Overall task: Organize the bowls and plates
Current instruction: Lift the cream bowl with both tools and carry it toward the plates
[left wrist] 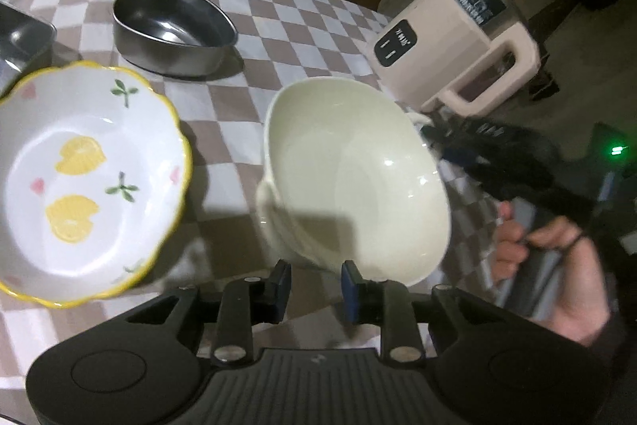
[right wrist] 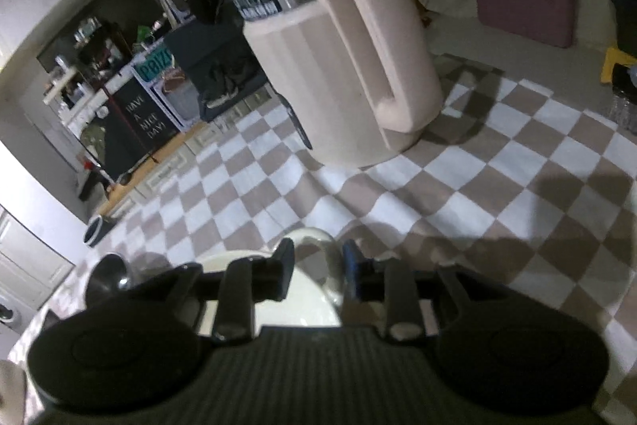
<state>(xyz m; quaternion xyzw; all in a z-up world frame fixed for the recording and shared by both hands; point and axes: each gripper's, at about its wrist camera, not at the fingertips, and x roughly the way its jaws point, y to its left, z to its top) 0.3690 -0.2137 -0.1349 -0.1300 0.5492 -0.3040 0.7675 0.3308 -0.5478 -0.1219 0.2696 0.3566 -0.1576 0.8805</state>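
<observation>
Cream bowl (left wrist: 354,178) hangs tilted above the checkered tablecloth (left wrist: 254,10), its opening turned toward the left wrist camera and its far rim held by our right gripper (left wrist: 442,134). In the right wrist view that gripper (right wrist: 316,271) has its two fingers on either side of the cream rim (right wrist: 314,241), so we read it as clenched on the bowl, although the contact point itself is blurred. Our right hand (left wrist: 557,265) grips the handle at the right edge of the left view.

Left gripper (left wrist: 314,289) sits just below the near rim of the cream bowl. Its fingers stand apart with a gap between the pads, gripping nothing; whether the rim touches the blue pad (left wrist: 350,289) cannot be determined.

Left of the cream bowl, the scalloped bowl (left wrist: 87,182) with yellow edge and lemon pattern rests on the cloth, apart from the cream bowl. Beyond it stands the steel bowl (left wrist: 171,26), upright and open. A steel tray (left wrist: 24,38) shows partly at the left edge.

The pink kettle (left wrist: 458,46) stands at the far right of the table; in the right wrist view it (right wrist: 342,66) fills the centre, handle toward us.
</observation>
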